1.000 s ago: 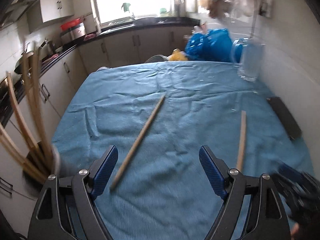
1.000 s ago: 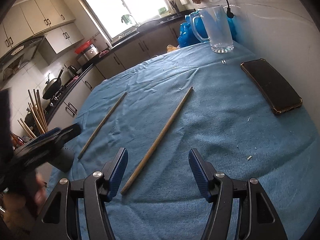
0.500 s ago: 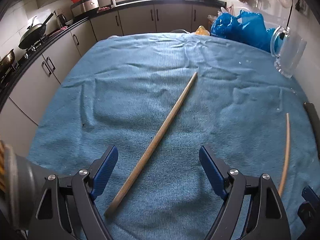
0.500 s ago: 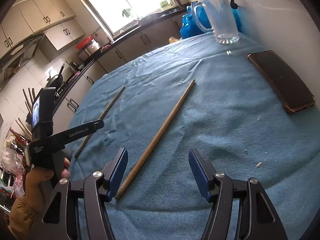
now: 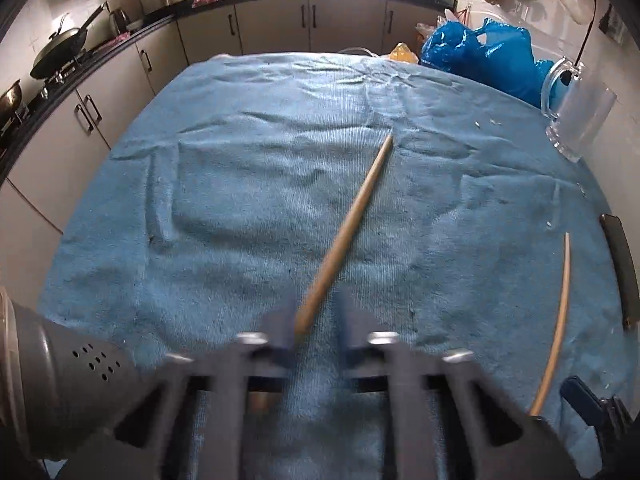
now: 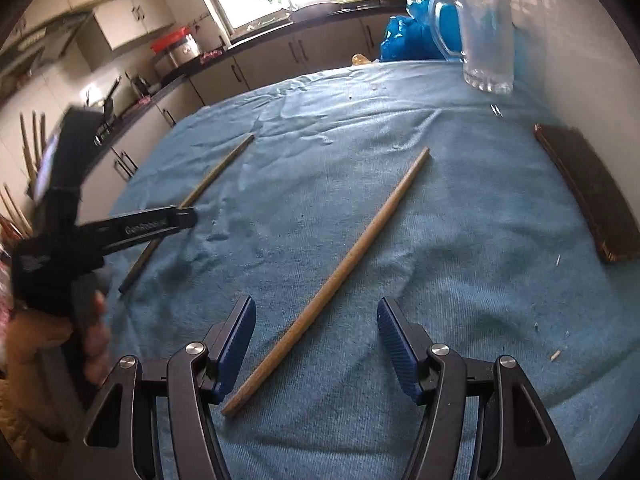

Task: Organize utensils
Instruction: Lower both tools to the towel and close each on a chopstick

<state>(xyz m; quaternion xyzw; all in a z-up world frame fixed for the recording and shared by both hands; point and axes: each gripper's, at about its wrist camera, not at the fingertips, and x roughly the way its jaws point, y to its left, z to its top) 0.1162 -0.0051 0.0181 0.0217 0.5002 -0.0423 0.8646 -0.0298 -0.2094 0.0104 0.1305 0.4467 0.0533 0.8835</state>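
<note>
Two wooden chopsticks lie on the blue cloth point(image 5: 240, 200). One chopstick point(image 5: 348, 232) runs from the cloth's middle down between my left gripper's point(image 5: 316, 336) blurred fingers, which stand close together around its near end; a small gap still shows. The same chopstick shows in the right wrist view point(image 6: 216, 176), with the left gripper point(image 6: 176, 216) over it. The other chopstick point(image 6: 332, 280) lies between my right gripper's point(image 6: 316, 340) open blue pads, its near end by the left pad; it also shows at the right in the left wrist view point(image 5: 558, 320).
A grey perforated utensil holder point(image 5: 60, 384) stands at the near left table edge. A glass mug point(image 6: 486, 36) and a blue plastic bag point(image 5: 484, 56) are at the far right. A dark phone point(image 6: 588, 196) lies along the right edge by the wall.
My left gripper has moved forward over the chopstick's near end and its fingers have closed inward. My right gripper has come a little closer to its chopstick and stays open.
</note>
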